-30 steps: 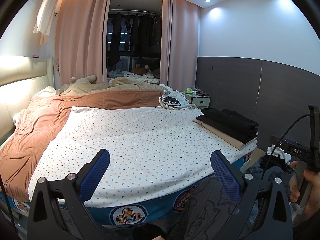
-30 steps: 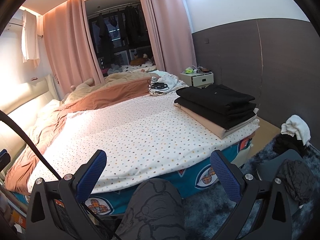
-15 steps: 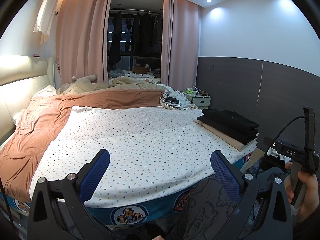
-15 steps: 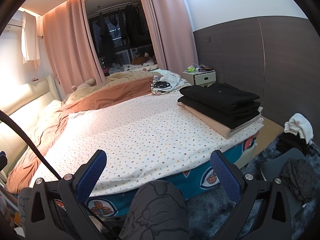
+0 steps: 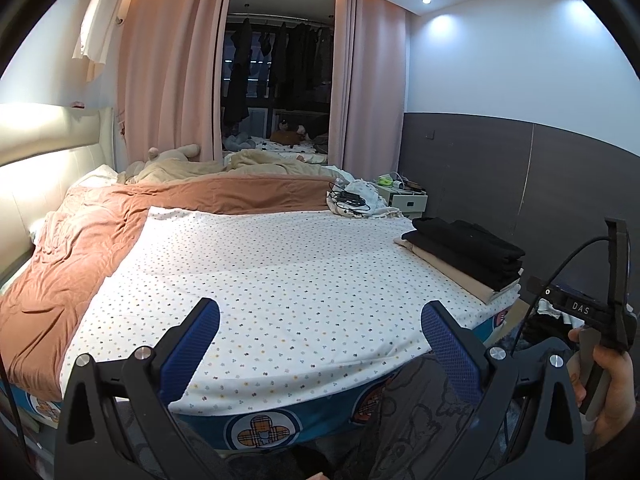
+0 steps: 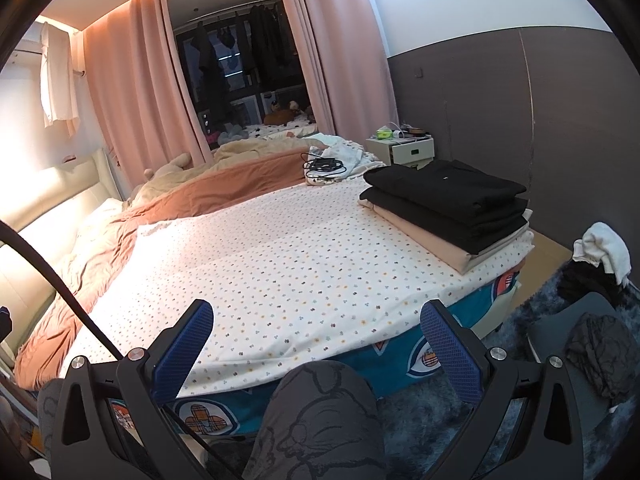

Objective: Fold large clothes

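R gripper (image 6: 316, 320) nudged fwd; dotted sheet (image 5: 280, 272) bare, folded stack (image 6: 448, 208) at edge.

Each gripper, the left gripper (image 5: 320, 340) and the right gripper (image 6: 316, 338), is a black plastic frame with silver screw heads and two fingers faced with blue textured pads (image 5: 191, 344). At the right edge of the left wrist frame, a bare hand (image 5: 612, 384) shows beside a black bar marked "DAS" in white, trailing a thin black cable (image 5: 560, 264). At the bottom centre of both frames sits a knee in dark grey cartoon-print trousers (image 6: 320, 416).

Left gripper (image 5: 320, 344) (jaws spread) faces folded clothes (image 5: 464, 252).
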Action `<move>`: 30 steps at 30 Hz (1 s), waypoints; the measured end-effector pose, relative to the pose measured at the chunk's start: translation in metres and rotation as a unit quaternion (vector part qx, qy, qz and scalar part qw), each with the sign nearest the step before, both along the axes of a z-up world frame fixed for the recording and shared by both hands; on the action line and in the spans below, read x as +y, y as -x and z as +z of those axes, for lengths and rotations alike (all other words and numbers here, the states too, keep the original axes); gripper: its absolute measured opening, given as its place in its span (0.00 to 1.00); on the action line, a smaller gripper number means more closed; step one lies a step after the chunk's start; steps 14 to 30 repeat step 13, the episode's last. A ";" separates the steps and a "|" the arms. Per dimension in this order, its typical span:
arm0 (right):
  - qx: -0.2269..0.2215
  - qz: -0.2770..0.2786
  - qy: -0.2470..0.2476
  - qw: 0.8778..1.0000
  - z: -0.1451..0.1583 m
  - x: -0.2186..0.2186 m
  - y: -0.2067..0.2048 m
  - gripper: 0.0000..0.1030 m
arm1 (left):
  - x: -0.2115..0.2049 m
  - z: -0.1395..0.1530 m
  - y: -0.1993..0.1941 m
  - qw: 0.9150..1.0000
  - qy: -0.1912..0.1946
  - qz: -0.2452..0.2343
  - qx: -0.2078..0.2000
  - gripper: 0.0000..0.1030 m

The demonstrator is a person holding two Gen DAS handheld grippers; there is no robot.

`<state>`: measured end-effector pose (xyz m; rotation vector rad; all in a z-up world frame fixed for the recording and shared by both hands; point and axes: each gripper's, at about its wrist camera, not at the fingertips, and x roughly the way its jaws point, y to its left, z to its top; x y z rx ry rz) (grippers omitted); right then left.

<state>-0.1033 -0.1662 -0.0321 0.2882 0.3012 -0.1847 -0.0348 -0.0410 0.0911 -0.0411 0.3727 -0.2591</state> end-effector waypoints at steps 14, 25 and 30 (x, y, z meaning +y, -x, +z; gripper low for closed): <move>-0.001 0.032 0.027 0.999 0.017 0.026 -0.012 1.00 | 0.028 -0.001 -0.009 0.999 0.020 0.029 0.003 1.00; -0.001 0.032 0.027 0.999 0.017 0.026 -0.012 1.00 | 0.028 -0.001 -0.009 0.999 0.020 0.029 0.003 1.00; -0.001 0.032 0.027 0.999 0.017 0.026 -0.012 1.00 | 0.028 -0.001 -0.009 0.999 0.020 0.029 0.003 1.00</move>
